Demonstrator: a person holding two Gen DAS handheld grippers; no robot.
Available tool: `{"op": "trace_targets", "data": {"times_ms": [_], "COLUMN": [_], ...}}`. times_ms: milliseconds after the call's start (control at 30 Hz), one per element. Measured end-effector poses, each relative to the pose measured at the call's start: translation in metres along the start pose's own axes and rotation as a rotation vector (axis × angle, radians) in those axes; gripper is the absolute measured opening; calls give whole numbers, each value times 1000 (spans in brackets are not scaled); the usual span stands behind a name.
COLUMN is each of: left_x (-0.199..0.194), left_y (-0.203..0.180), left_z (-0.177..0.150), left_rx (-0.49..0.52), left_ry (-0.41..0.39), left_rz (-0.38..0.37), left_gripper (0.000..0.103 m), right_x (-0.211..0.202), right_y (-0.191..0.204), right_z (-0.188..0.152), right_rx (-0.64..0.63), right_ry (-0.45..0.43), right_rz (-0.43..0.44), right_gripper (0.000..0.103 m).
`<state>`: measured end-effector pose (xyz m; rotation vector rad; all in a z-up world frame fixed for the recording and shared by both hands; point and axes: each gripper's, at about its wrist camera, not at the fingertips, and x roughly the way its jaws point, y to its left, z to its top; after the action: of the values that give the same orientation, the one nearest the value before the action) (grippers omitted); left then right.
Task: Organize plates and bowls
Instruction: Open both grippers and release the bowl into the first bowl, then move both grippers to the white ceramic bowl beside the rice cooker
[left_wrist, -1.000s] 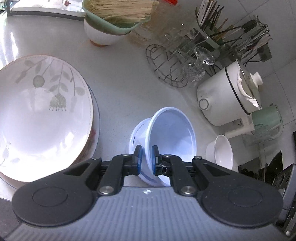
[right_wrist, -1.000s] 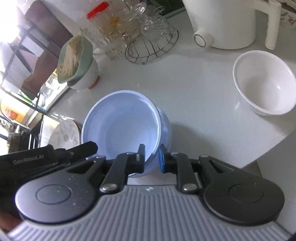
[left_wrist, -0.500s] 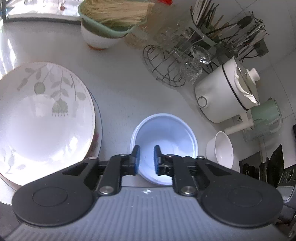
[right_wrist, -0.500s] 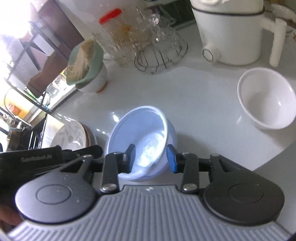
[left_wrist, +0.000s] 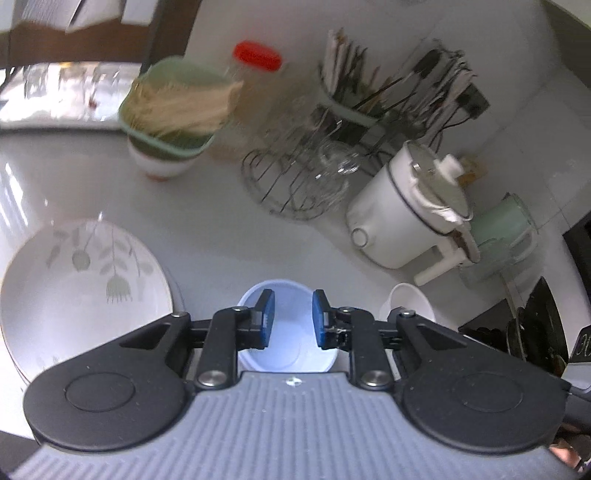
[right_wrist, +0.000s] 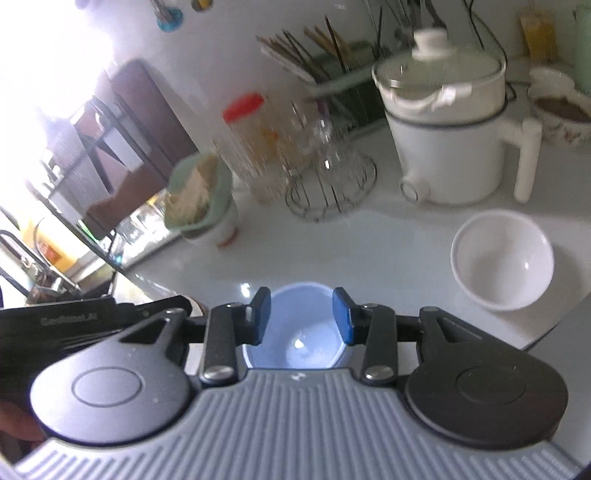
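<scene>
A pale blue bowl (left_wrist: 291, 354) stands upright on the white counter, straight below both grippers. My left gripper (left_wrist: 291, 314) hangs above it, open, with nothing between its blue pads. In the right wrist view the same blue bowl (right_wrist: 295, 343) lies under my right gripper (right_wrist: 301, 314), which is open wider and also holds nothing. A stack of white plates with a grey leaf pattern (left_wrist: 74, 291) sits to the left of the bowl. A white bowl (right_wrist: 502, 258) stands upright to its right, partly hidden behind a finger as the white bowl (left_wrist: 406, 306) in the left wrist view.
At the back stand a white electric pot (right_wrist: 447, 147), a wire rack of glasses (left_wrist: 306, 184), a red-lidded jar (right_wrist: 247, 144), a green-rimmed bowl of noodles (left_wrist: 173, 125) and a utensil holder (left_wrist: 388, 96). The counter edge (right_wrist: 546, 332) runs close by at the right.
Both grippers let go of the blue bowl's rim and opened. The bowl went from tilted to flat, and both grippers rose away from it.
</scene>
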<state>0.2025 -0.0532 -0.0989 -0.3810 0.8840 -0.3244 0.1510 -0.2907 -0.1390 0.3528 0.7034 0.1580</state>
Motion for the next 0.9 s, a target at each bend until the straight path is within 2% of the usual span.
{"op": "trace_targets", "data": {"times_ms": [167,467,700,900], "left_x": [-21,-52,-70,-68], "left_y": [-18,-41,-51,-62], "left_z": [5,-3,-11,-14], "left_rx": [70,175,221,232], "left_ry": [-39,-64,-78,-62], "left_rz": [-11,-19,-12,-30], "left_gripper": [24,24,24,25], "right_x": [-26,-67,-91,-103], "right_y": [6,12,23,17], "right_z": [2,-5,-16,-18], "right_rx": [-28,-36,-84,-76], "right_ry": [-81,-172,-237,-267], "right_rz": [-6,6,-6,-31], "right_gripper": [41,41,41,41]}}
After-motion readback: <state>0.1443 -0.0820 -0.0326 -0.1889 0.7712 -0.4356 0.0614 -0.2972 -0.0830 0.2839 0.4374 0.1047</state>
